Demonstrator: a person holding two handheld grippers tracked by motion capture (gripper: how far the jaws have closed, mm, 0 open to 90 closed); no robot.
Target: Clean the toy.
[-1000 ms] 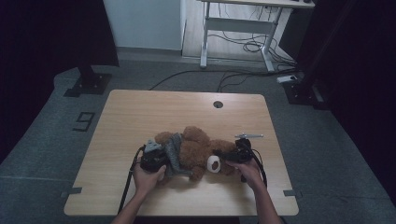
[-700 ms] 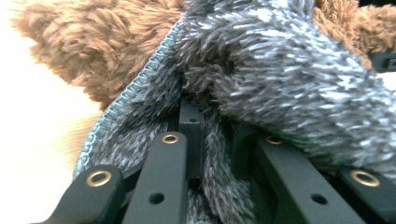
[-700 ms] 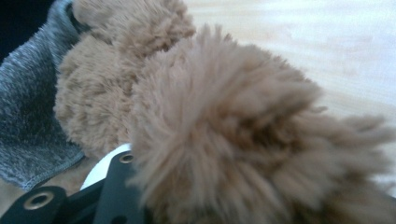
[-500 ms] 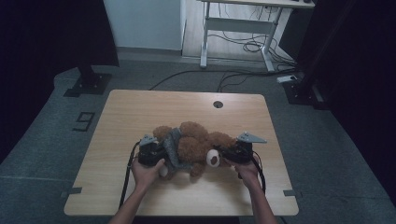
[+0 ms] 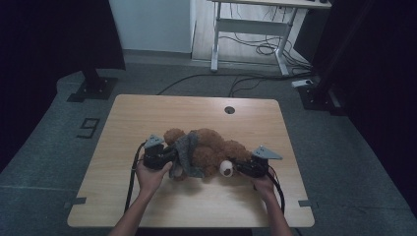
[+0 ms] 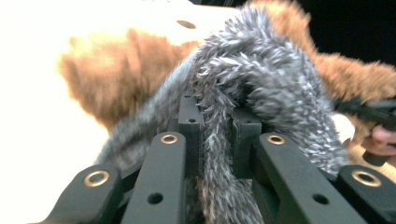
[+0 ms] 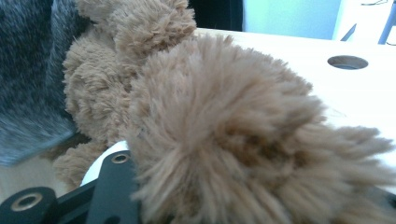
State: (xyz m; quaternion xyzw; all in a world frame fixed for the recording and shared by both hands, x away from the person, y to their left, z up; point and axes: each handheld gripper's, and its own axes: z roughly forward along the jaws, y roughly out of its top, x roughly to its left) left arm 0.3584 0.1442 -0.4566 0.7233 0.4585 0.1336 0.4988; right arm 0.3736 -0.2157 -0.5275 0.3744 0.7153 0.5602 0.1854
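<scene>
A brown teddy bear (image 5: 212,150) lies on its side on the wooden table (image 5: 147,113), with a grey furry cloth (image 5: 186,151) wrapped round its middle. My left gripper (image 5: 169,157) is at the bear's left, shut on a fold of that grey cloth (image 6: 261,84), which is pinched between its jaws (image 6: 217,123). At the bear's head, by the white muzzle (image 5: 226,168), is my right gripper (image 5: 244,167). Its jaws have just been opening a little, and the brown head fur (image 7: 210,121) still sits between them, bulging over one finger (image 7: 111,186).
A round cable hole (image 5: 229,109) sits near the table's far edge. Behind the table are a white desk frame (image 5: 216,34) and floor cables (image 5: 255,49). A black stand base (image 5: 93,88) is at the far left, and another (image 5: 319,96) at the far right.
My left gripper has risen a little, pulling the grey cloth up with it. The right gripper has shifted slightly at the bear's head.
</scene>
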